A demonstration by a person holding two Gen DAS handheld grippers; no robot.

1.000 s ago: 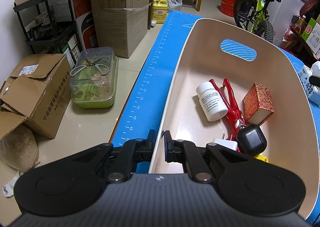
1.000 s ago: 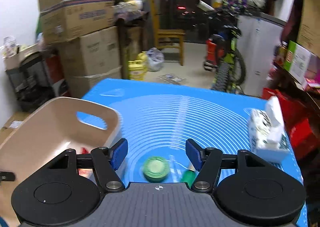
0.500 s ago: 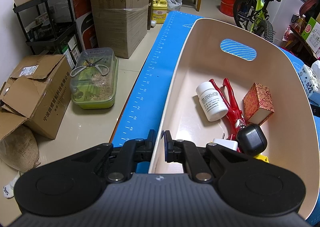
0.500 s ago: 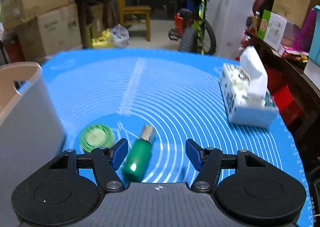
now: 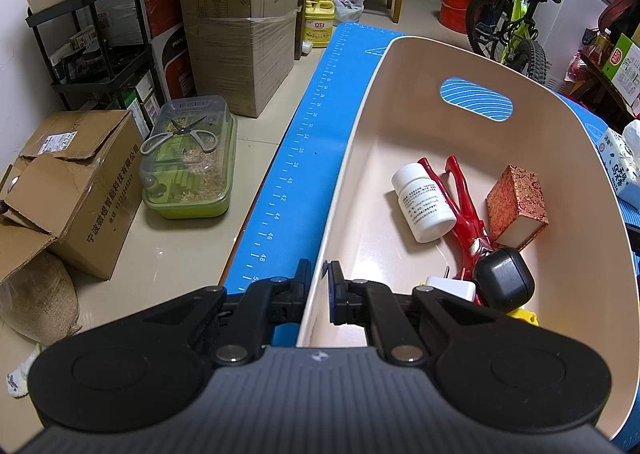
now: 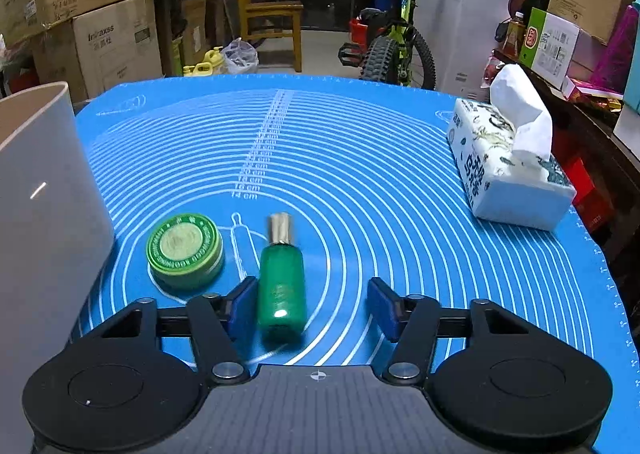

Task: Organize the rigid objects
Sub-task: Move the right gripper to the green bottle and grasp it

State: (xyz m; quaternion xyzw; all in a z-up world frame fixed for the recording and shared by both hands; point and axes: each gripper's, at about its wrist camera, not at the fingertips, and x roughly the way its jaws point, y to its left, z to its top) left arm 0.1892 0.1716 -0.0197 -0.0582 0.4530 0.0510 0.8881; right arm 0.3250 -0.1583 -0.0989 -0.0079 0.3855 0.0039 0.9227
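Right gripper (image 6: 312,304), lowered since a second ago, closes around one green bottle (image 6: 281,278); one green tin (image 6: 185,250) lies left. Left gripper (image 5: 319,290) stays clamped on the bin (image 5: 344,181).

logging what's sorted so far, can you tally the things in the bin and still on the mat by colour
green: 2, bottle and round tin, both on the mat
white: 2, pill bottle, plug
red: 2, toy figure, patterned box
black: 1, case
yellow: 1, piece, mostly hidden
total: 8

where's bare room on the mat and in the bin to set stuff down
Mat: bare between tin, bottle and tissue pack. Bin: free under the handle slot; crowded near the left gripper.
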